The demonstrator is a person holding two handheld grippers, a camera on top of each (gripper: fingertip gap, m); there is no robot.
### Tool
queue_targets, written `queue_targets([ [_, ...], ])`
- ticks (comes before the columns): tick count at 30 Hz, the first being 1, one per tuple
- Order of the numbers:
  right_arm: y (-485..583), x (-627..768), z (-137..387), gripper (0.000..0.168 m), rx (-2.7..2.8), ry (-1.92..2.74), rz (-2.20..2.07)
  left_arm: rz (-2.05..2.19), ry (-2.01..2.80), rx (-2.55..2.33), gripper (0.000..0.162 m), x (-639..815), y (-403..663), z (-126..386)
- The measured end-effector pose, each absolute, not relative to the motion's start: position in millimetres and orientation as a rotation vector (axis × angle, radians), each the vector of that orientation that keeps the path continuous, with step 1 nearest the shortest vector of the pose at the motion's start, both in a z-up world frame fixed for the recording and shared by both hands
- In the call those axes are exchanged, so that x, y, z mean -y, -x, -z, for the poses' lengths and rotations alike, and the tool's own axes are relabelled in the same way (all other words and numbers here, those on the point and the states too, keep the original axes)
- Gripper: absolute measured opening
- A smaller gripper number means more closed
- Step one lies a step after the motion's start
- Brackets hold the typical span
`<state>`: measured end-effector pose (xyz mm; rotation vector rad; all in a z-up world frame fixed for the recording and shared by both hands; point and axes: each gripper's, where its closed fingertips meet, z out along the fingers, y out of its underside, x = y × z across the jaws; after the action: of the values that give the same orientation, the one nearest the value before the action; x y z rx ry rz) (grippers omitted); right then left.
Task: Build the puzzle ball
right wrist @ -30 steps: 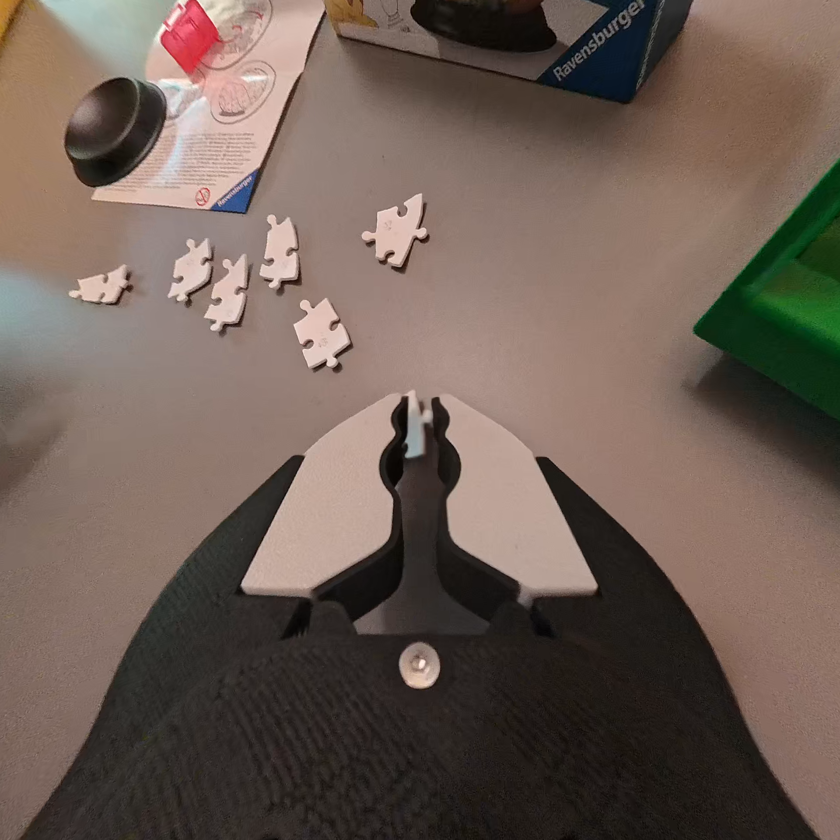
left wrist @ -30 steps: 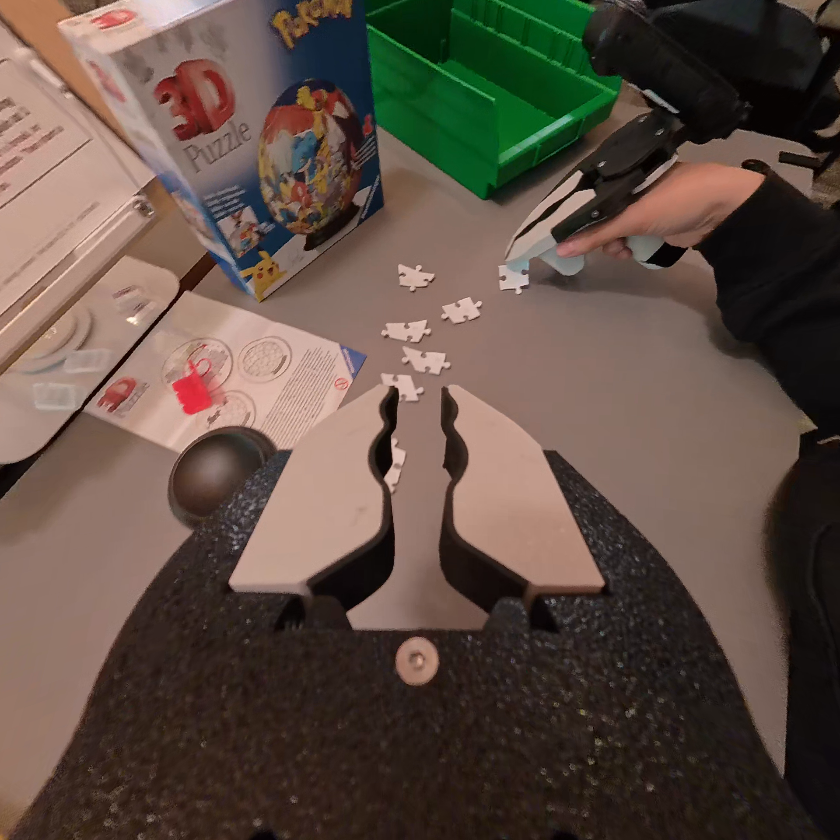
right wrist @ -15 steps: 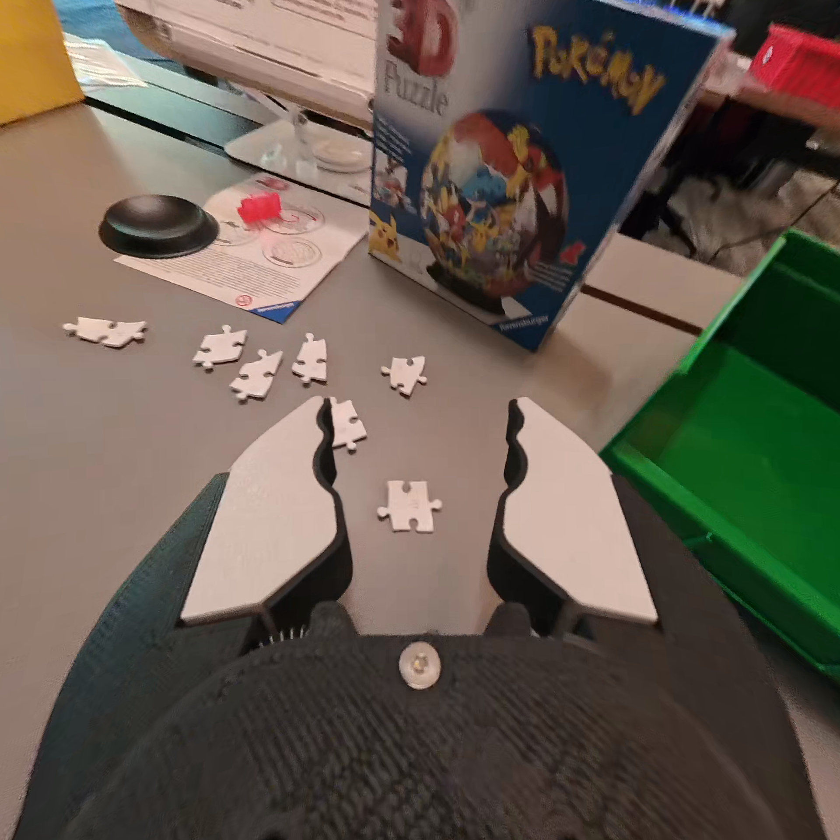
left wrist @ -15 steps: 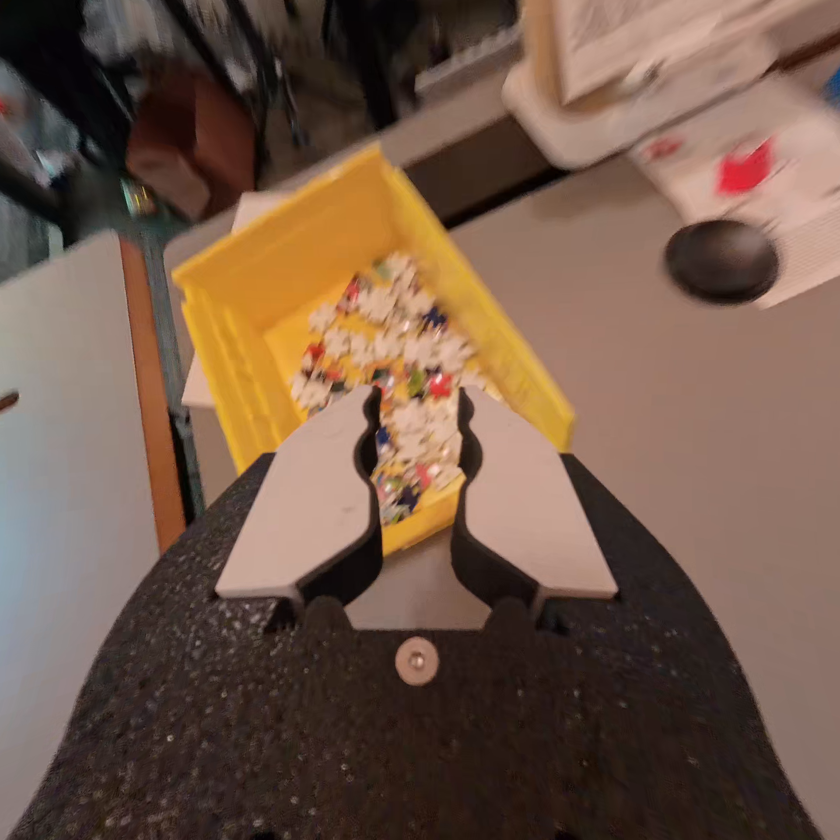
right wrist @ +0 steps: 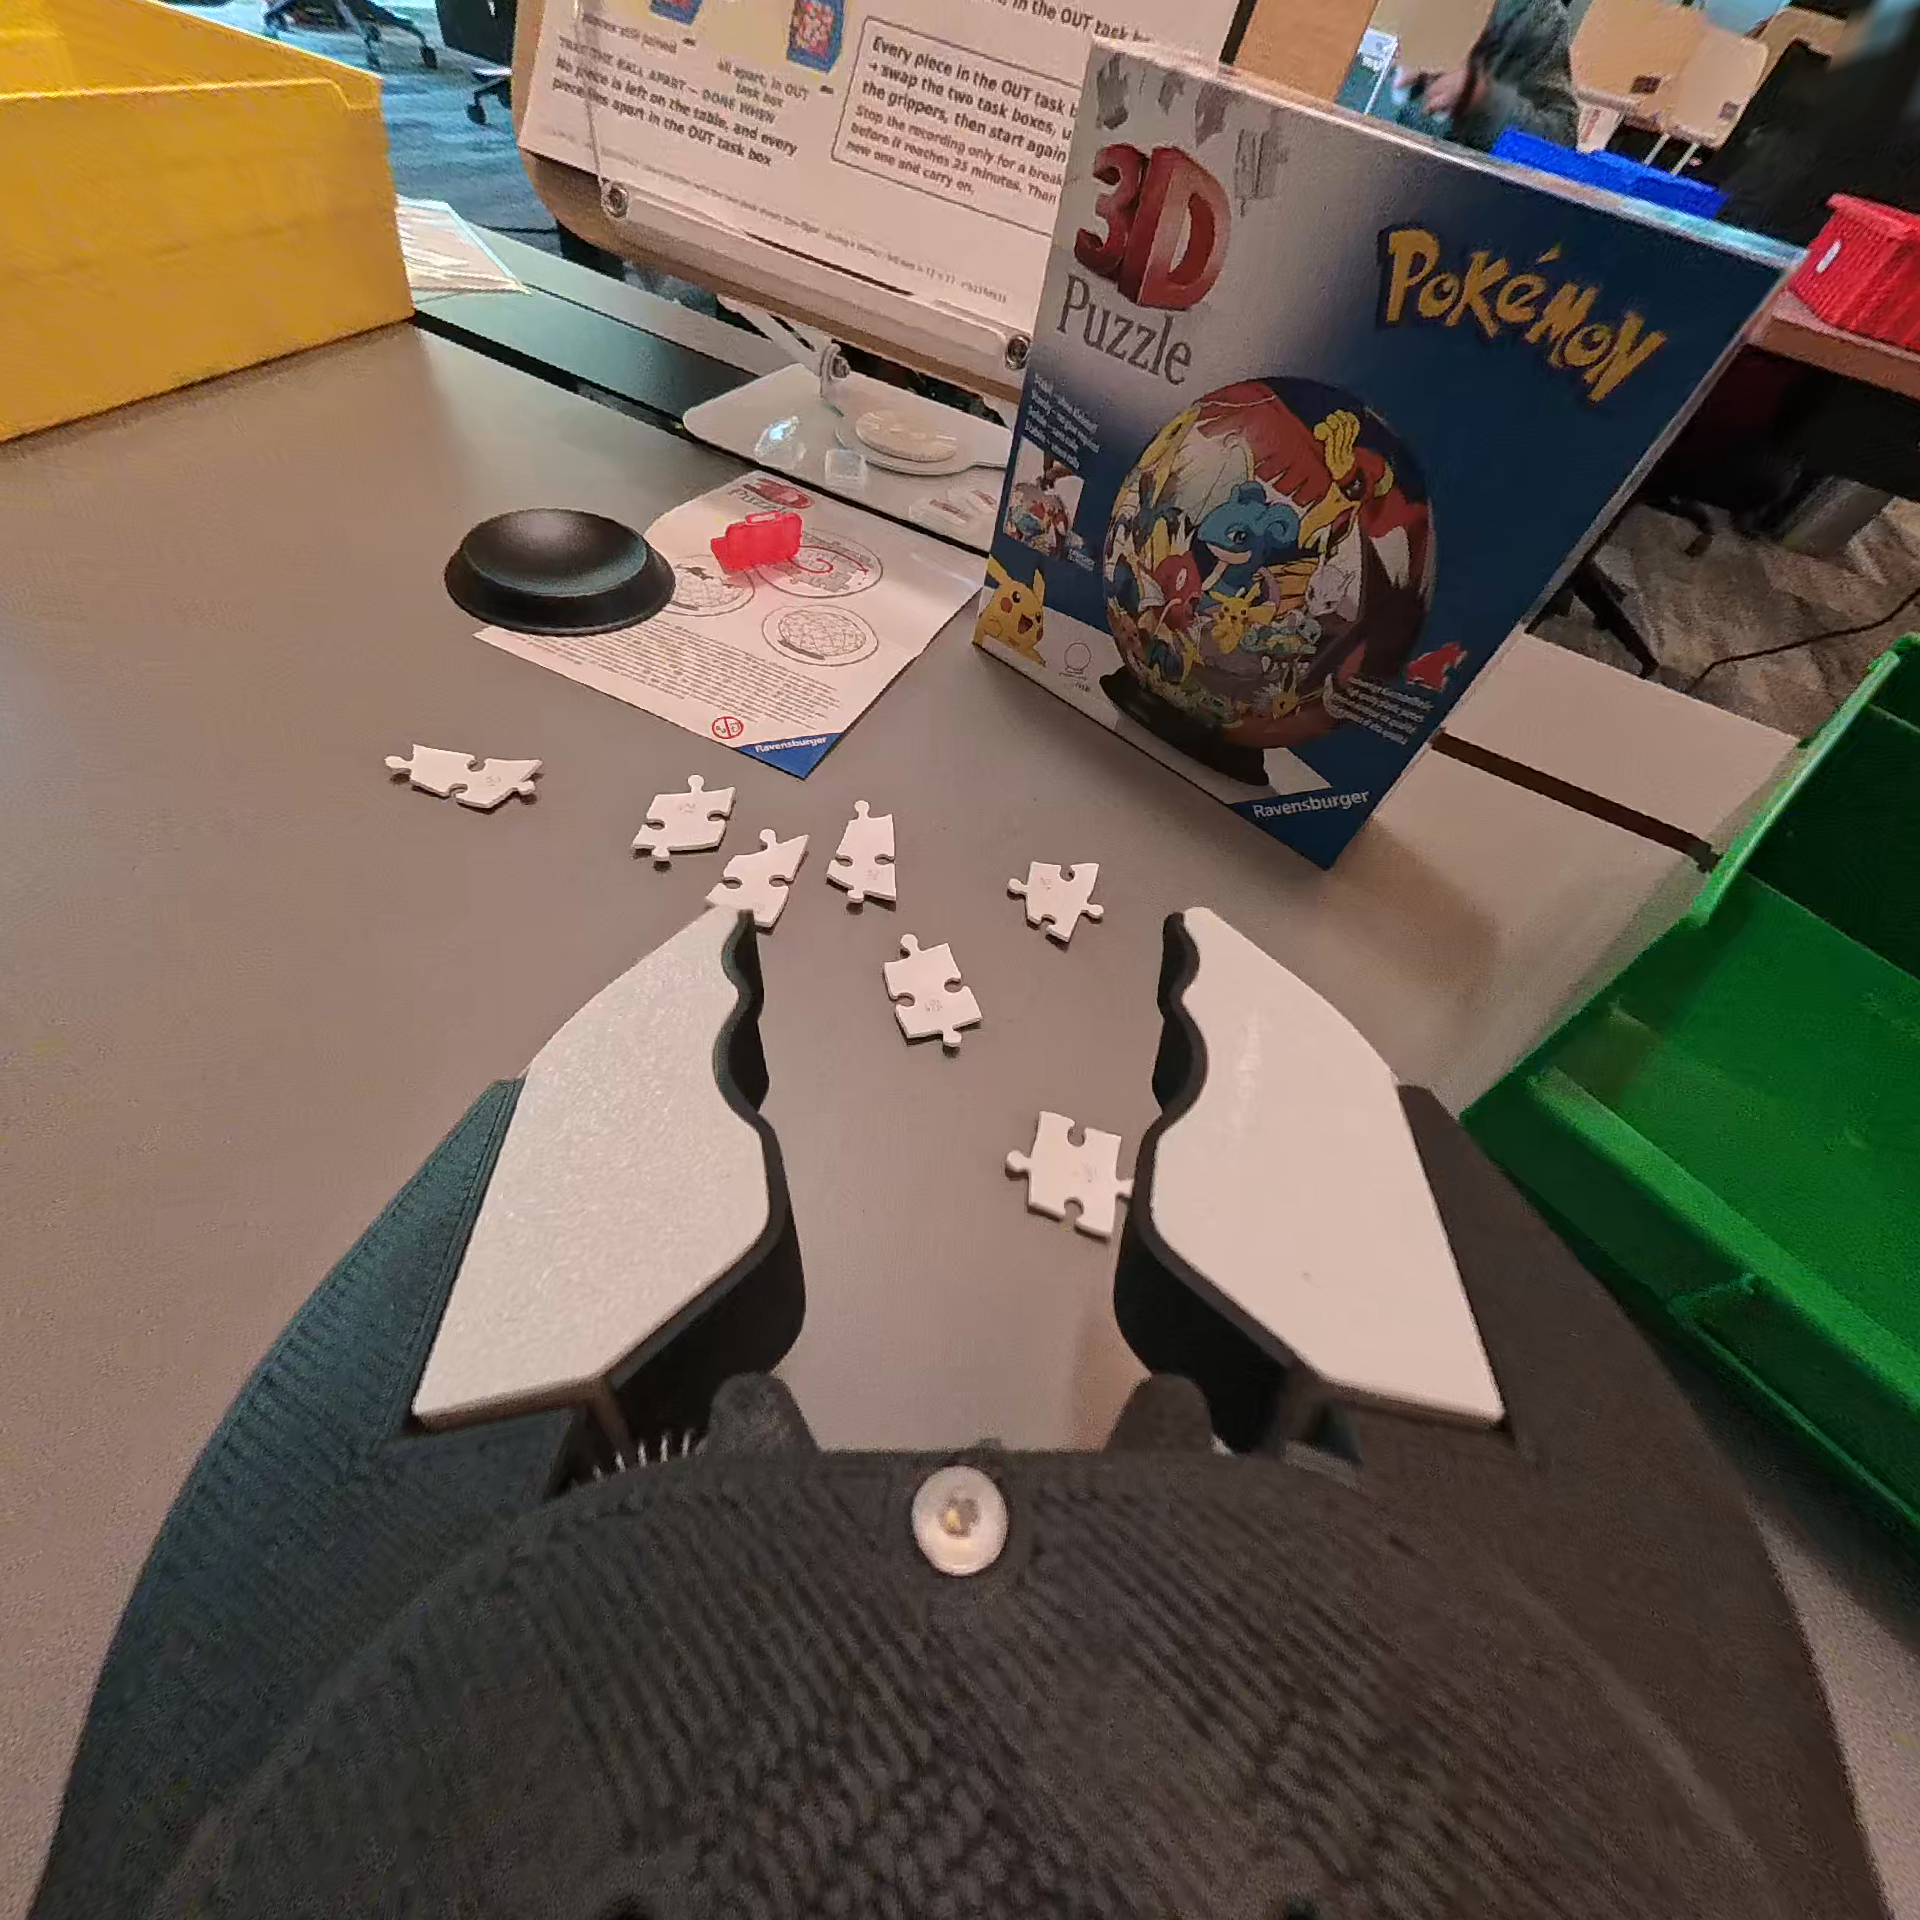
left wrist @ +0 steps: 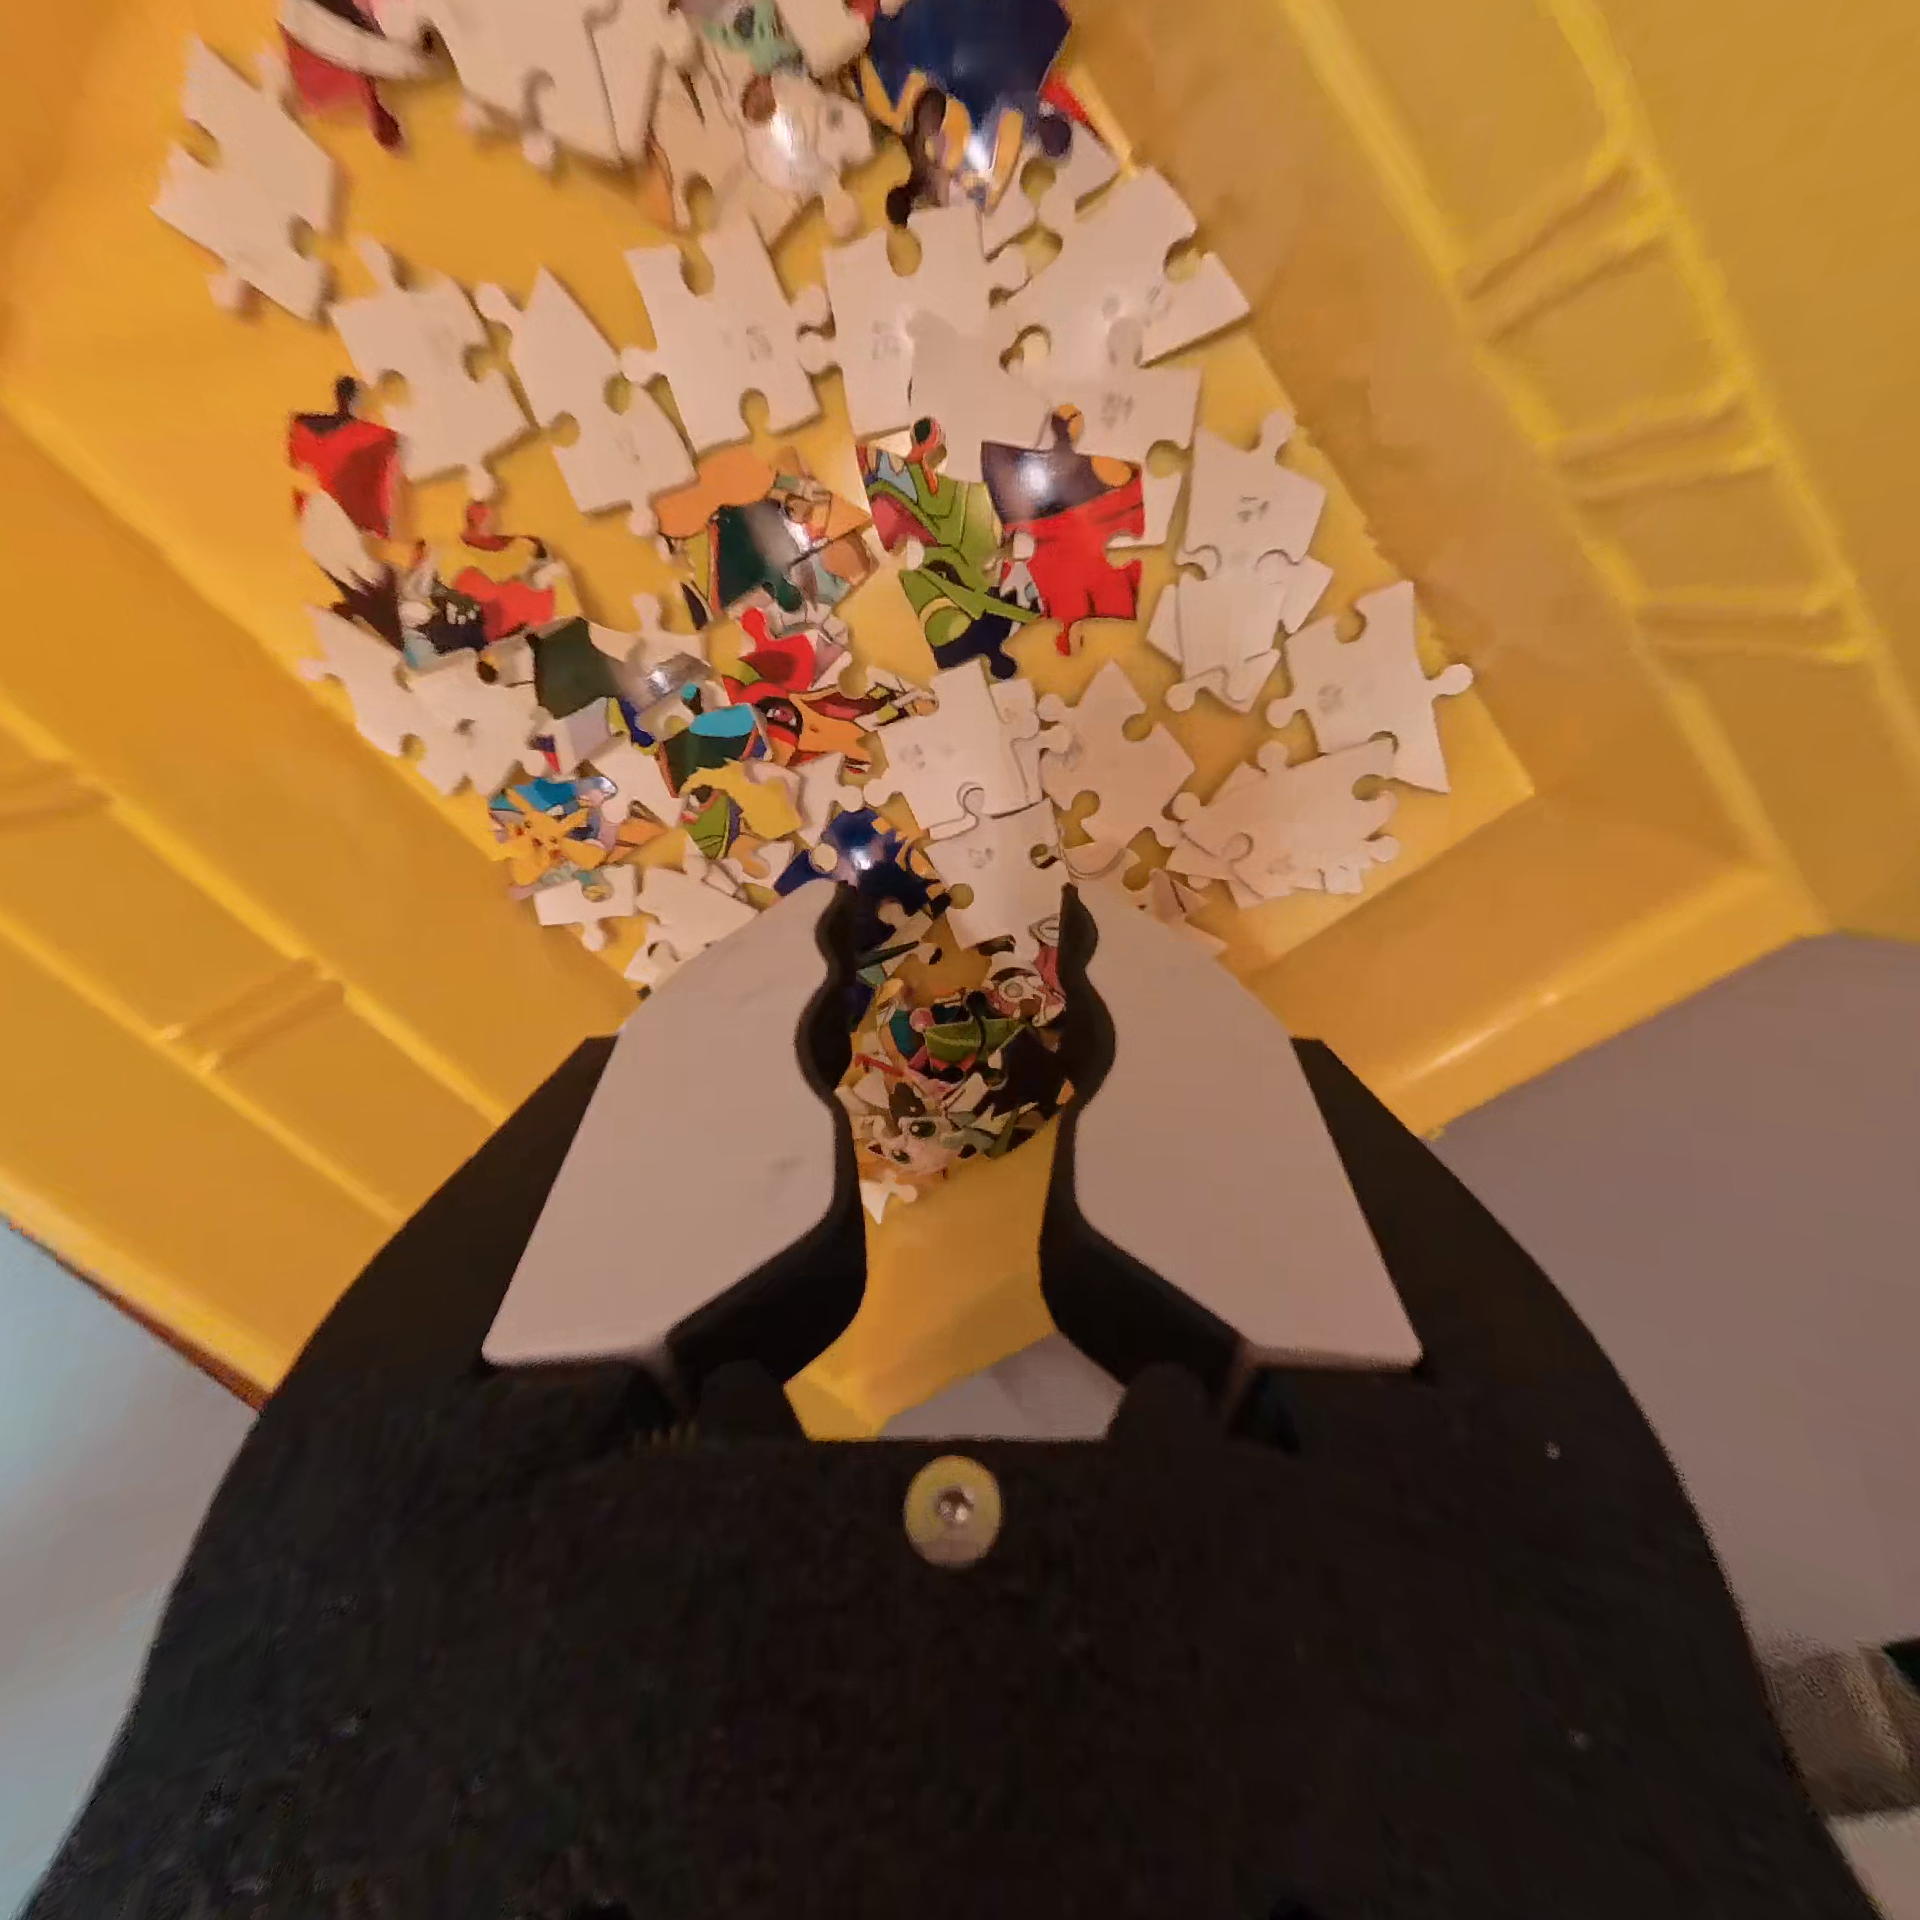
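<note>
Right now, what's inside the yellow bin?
The bin holds a heap of loose puzzle pieces, some picture-up, some white-side up. Pieces under the heap and behind the jaws are hidden.

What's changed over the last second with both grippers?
The right gripper let go of the white piece it was pinching; that piece now lies on the table and the gripper is wide open. The left gripper swung away from the loose pieces to the yellow bin, now over its pile, still open and empty. The box and black stand stayed put.
</note>
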<state>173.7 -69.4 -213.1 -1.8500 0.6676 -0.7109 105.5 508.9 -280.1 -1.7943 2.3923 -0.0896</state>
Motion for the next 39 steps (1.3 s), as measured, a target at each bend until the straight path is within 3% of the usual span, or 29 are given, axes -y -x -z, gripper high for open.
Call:
queue_targets([
  [7, -169, 79, 217, 0.073, -0.695, 1.860, 0.709, 0.041, 1.794, -2.413, 0.028, -524, -109, 287],
  [11, -168, 80, 221, 0.073, -0.704, 1.864, 0.696, 0.187, 1.801, -2.462, 0.032, -507, -114, 291],
  [22, -166, 77, 225, 0.073, -0.691, 1.884, 0.682, 0.065, 1.890, -2.409, 0.040, -508, -121, 310],
  [31, -166, 77, 223, 0.073, -0.687, 1.884, 0.682, 0.267, 1.862, -2.333, 0.005, -503, -124, 289],
  [39, -162, 50, 215, 0.070, -0.620, 1.878, 0.645, 0.347, 1.548, -2.203, 0.003, -486, -124, 240],
])
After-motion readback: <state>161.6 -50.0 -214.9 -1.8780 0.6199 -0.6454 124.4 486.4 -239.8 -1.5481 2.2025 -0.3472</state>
